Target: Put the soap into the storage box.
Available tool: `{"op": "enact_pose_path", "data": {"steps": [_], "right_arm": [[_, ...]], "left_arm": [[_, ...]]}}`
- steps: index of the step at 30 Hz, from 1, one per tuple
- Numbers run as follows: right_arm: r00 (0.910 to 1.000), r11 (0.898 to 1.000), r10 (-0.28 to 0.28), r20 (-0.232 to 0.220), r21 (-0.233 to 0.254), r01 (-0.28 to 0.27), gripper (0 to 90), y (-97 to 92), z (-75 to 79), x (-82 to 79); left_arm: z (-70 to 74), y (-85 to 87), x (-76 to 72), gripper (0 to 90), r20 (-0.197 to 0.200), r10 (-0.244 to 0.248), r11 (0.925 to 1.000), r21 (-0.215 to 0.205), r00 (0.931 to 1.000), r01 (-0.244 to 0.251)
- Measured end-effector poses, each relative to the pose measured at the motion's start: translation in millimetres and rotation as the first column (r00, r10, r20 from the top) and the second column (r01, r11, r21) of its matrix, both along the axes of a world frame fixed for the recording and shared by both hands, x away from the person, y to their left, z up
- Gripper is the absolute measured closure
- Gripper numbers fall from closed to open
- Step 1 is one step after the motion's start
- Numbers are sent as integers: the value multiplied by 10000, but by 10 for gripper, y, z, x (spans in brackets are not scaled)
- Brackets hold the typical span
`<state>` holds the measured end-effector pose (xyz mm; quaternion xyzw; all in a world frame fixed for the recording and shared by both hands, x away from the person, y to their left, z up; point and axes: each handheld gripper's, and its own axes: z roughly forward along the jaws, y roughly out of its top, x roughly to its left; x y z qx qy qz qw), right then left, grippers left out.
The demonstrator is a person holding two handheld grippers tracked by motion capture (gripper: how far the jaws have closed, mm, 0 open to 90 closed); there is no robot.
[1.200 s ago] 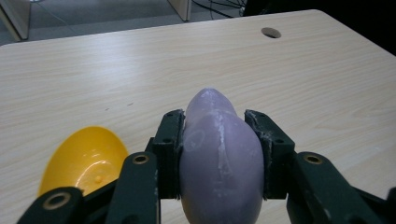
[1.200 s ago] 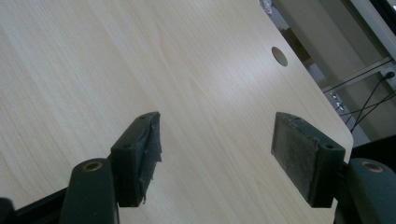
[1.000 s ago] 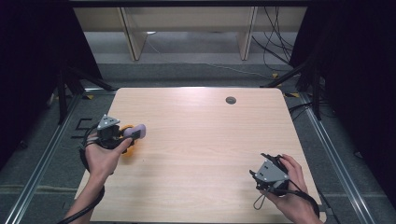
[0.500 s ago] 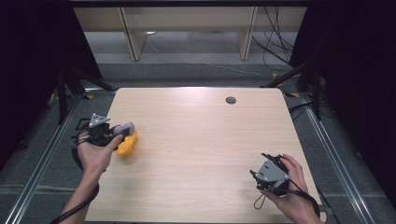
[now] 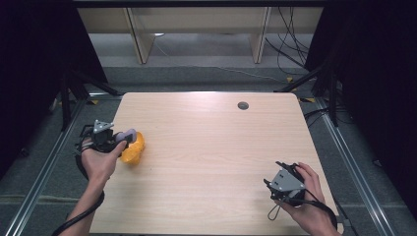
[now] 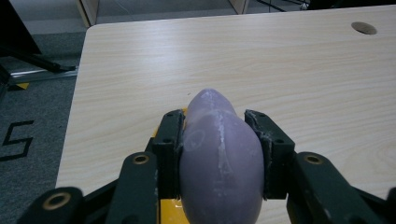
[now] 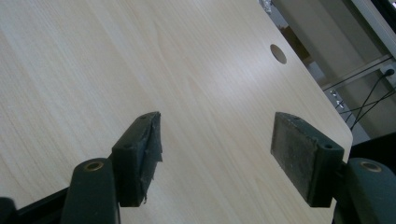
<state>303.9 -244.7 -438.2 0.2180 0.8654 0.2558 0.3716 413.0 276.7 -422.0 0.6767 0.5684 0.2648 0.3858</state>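
Currently, your left gripper (image 5: 118, 140) sits at the left edge of the high view, over the left border of the table (image 5: 206, 147), with its jaws closed on a purple egg-shaped object (image 6: 219, 154). In the left gripper view, both pads press against the sides of that object (it fills the lower centre of the frame, rounded tip pointing up). A yellow object (image 5: 134, 147) lies just under and to the right of the purple one in the high view; whether the two touch cannot be told. Your right gripper (image 5: 286, 184) rests at the lower right of the high view, well apart from the left one. In the right gripper view its pads (image 7: 144, 149) stand apart with nothing between them. A round hole (image 5: 243, 105) sits near the table's upper edge.
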Motion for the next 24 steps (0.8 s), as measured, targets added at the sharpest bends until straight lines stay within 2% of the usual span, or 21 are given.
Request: {"op": "enact_pose_path", "data": {"steps": [2,12,14,15,17,19,22,24], "right_arm": [[9999,9999,-119,-59,107,119,343,2,2,-9],[10000,10000,-19,38,44,19,345,-12,7,-4],[9999,10000,50,91,-10,-50,346,-9,8,9],[9999,9999,-65,-100,98,66,345,-1,3,-3],[10000,10000,-63,16,47,63,346,1,7,1],[10000,10000,46,-9,-19,-46,346,-1,6,0],[9998,9998,-151,-100,121,152,346,2,-7,-11],[9999,9999,-91,-52,79,92,346,0,-5,-5]], "left_arm": [[-15,12,13,585,-42,165,9999,32,9999,-165],[-117,47,75,585,-100,656,9975,252,9978,-653],[-143,41,91,585,-158,672,9974,266,9976,-668],[-154,37,100,585,-177,651,9976,267,9977,-646],[-178,22,116,585,-167,706,9972,243,9974,-702],[-205,4,140,585,-192,676,9972,317,9975,-670],[-248,-28,174,585,-201,646,9975,305,9977,-640],[-275,-43,195,584,-218,626,9978,235,9978,-621]]}}
